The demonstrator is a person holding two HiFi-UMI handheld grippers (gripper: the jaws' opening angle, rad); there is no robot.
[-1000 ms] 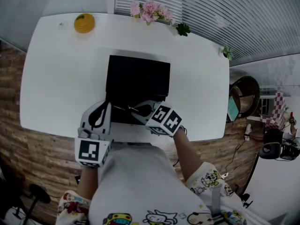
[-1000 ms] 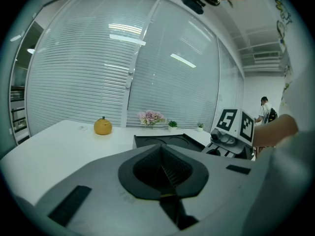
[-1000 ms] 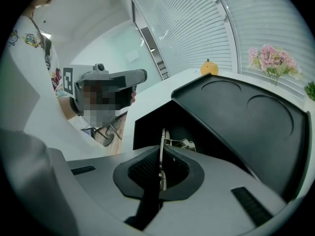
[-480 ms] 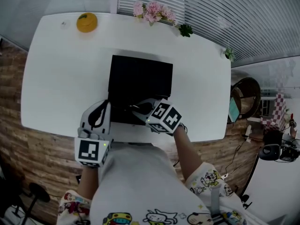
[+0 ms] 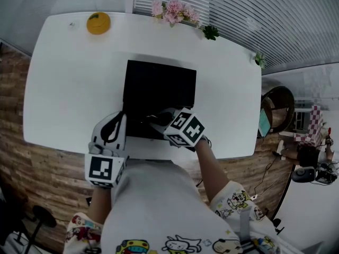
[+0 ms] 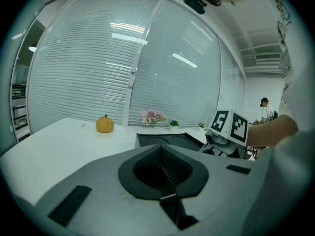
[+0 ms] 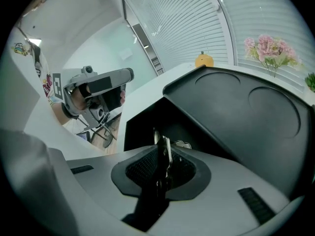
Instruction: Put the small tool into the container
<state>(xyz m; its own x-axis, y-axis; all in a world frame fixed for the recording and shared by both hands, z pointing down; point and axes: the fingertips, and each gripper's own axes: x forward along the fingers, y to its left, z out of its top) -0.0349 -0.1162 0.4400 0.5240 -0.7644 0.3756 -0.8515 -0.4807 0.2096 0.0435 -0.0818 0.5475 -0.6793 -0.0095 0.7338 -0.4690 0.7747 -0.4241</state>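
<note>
The black container (image 5: 159, 83) lies in the middle of the white table (image 5: 69, 83). In the right gripper view its dark inside (image 7: 147, 127) opens right under the jaws, with the lid (image 7: 236, 107) beyond. My right gripper (image 5: 153, 121) reaches over the container's near end. Its jaws have just been opening and stand a narrow gap apart. The small metal tool (image 7: 165, 149) is still between them, leaning on the left pad. My left gripper (image 5: 114, 121) rests at the container's near left corner, shut with nothing in it (image 6: 165, 178).
An orange ornament (image 5: 98, 23) sits at the table's far left. Pink flowers (image 5: 172, 12) and a small green plant (image 5: 211, 33) line the far edge by the blinds. The table's front edge (image 5: 159, 152) is close under both hands.
The right gripper has crept slightly farther over the container's near end. The left gripper has stayed where it was.
</note>
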